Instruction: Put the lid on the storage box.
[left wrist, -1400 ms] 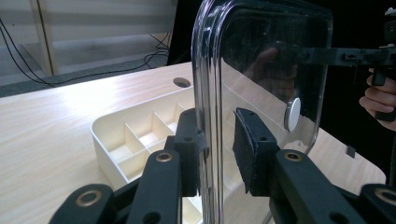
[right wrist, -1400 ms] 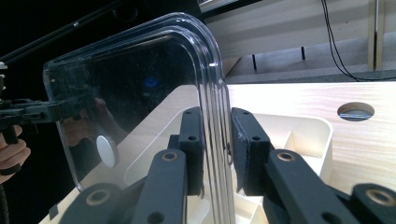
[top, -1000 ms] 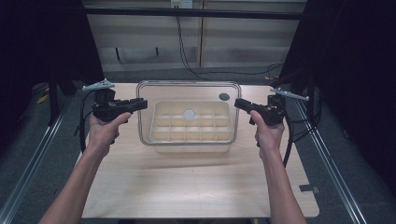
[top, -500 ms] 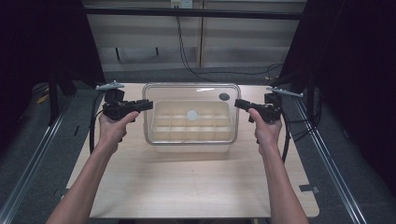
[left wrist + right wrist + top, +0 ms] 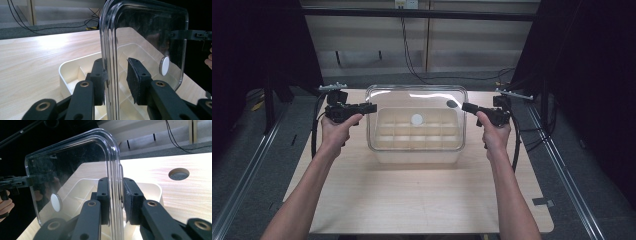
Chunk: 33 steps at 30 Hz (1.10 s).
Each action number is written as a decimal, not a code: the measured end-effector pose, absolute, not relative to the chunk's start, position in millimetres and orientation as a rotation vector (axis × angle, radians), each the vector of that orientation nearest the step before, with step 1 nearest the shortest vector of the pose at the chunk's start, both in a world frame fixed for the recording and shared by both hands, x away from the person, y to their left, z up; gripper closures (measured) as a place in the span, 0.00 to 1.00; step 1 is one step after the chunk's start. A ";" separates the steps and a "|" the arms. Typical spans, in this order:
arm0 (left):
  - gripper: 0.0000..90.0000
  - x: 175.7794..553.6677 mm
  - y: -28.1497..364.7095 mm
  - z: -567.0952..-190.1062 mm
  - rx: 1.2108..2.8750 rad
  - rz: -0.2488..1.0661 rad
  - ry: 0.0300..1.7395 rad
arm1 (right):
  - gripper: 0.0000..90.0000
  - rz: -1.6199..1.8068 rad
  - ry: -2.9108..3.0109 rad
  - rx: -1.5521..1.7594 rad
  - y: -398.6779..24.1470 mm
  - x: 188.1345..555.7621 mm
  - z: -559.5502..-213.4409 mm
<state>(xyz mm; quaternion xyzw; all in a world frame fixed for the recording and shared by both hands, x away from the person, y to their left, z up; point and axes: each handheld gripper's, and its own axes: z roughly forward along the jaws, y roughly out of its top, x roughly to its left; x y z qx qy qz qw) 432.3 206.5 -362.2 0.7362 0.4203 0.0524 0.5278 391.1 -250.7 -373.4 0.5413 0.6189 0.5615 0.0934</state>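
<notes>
**Letting go on the left, gripping on the right**

At the left tool: just been spreading, with the edge of the clear lid between the jaws but clear of one pad, so open and no longer pinching. Between the tools: brought slightly lower than a second ago, over the cream divided tray on the surface; cannot tell whether seated. At the right tool: clamped narrow on the lid's other edge. Probably a release under way, with the right side to follow.
</notes>
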 end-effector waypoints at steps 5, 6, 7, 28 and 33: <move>0.75 434.9 205.4 -363.9 1.768 0.125 1.011 | 0.85 1.677 1.835 1.631 -251.5 396.5 -377.7; 0.75 436.2 204.8 -364.2 1.771 0.124 1.013 | 0.85 1.675 1.837 1.634 -252.1 397.6 -378.5; 0.75 437.0 204.0 -364.4 1.770 0.121 1.021 | 0.85 1.674 1.834 1.641 -252.0 399.0 -379.5; 0.69 462.0 199.2 -391.5 1.784 0.056 1.123 | 0.81 1.578 1.861 1.784 -248.7 429.7 -404.4; 0.67 463.9 197.8 -397.0 1.793 0.065 1.144 | 0.80 1.542 1.877 1.792 -247.1 433.5 -409.9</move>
